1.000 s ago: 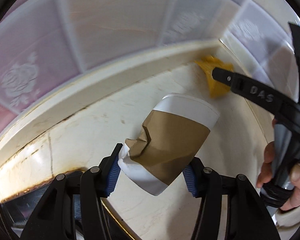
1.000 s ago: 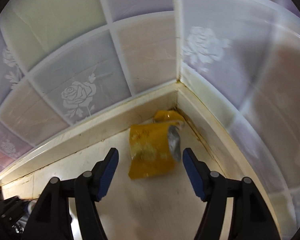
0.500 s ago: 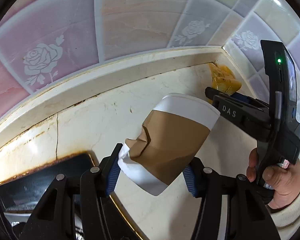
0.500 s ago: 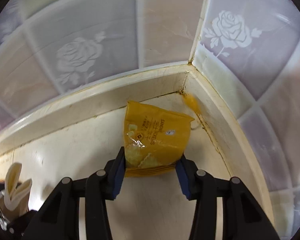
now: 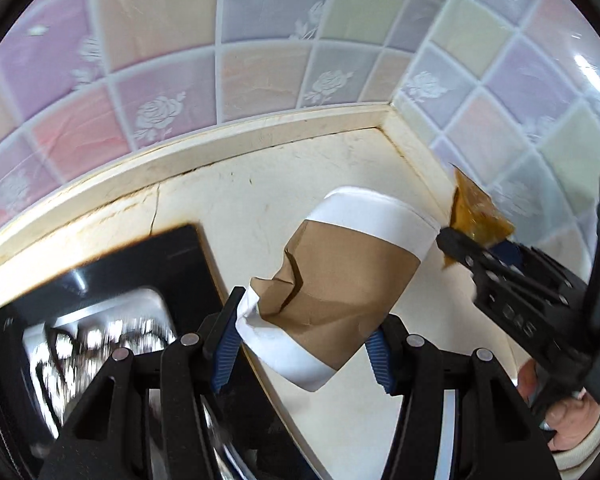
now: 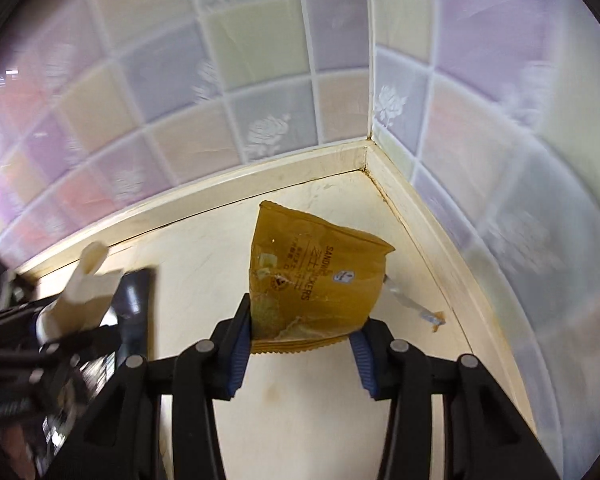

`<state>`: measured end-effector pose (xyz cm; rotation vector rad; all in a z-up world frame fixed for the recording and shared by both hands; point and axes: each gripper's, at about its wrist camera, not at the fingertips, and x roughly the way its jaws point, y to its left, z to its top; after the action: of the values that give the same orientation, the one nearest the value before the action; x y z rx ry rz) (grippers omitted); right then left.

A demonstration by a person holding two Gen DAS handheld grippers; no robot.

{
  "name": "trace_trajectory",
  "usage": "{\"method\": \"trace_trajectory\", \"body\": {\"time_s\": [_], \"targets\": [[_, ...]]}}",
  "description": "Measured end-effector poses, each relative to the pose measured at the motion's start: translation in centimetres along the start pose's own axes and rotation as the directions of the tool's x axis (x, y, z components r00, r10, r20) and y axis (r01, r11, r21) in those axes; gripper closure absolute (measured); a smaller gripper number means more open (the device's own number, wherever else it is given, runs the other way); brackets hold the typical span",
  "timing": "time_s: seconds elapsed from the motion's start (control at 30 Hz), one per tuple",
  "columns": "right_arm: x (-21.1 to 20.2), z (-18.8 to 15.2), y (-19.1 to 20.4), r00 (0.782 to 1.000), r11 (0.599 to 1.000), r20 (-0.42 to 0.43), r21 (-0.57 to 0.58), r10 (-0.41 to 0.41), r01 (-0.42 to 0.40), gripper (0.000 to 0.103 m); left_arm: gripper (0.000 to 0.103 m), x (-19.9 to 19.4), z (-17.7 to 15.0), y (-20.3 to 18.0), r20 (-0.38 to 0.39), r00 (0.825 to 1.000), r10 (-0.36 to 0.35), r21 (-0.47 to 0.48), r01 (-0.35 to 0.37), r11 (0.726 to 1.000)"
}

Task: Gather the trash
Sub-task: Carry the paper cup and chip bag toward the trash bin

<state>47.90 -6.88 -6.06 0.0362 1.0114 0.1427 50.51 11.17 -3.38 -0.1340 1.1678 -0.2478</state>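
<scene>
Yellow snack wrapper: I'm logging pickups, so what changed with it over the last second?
The right claw closed on the yellow snack wrapper and lifted it out of the counter corner. The left claw holds the crumpled paper cup as before.

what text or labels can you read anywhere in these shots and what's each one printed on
"SAND…" on the yellow snack bag, running along its length; the end is cut off by a fold.
"…CKERS" on the same bag, a second line beside it; likely "crackers", start not clear.
Smaller characters and a round logo on the bag: too small to read.
Crushed paper cup: plain brown sleeve, no print visible.
Right gripper: no legible marking.
</scene>
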Motion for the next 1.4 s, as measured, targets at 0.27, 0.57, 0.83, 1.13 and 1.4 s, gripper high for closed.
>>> {"method": "trace_trajectory", "body": {"time_s": [0.27, 0.57, 0.83, 1.13, 1.4], "targets": [[-13.0, -9.2, 0.5, 0.995, 0.995, 0.053, -0.057, 0.082, -0.079, 0.059, 0.049, -7.6, -9.2, -5.4, 0.054, 0.998, 0.019, -0.006, -0.019, 1.000], [-22.3, -20.2, 1.1, 0.989, 0.980, 0.048, -0.148, 0.138, -0.129, 0.059, 0.049, -13.6, -22.2, -10.0, 0.069, 0.997, 0.022, -0.044, -0.019, 0.999], [-25.2, -30.5, 2.1, 0.983, 0.964, -0.022, -0.190, 0.185, -0.186, 0.059, 0.049, -14.4, -33.3, -11.9, 0.039, 0.999, 0.016, -0.072, -0.013, 0.997], [-21.8, -38.6, 2.2, 0.980, 0.976, -0.152, -0.155, 0.131, -0.155, 0.059, 0.049, -10.8, -41.7, -12.2, -0.043, 0.999, 0.021, -0.042, -0.023, 0.999], [-15.2, -44.3, 2.0, 0.957, 0.987, -0.284, -0.122, 0.064, -0.102, 0.059, 0.049, -3.7, -47.0, -10.6, -0.175, 0.985, -0.005, -0.043, -0.002, 0.999]]}}
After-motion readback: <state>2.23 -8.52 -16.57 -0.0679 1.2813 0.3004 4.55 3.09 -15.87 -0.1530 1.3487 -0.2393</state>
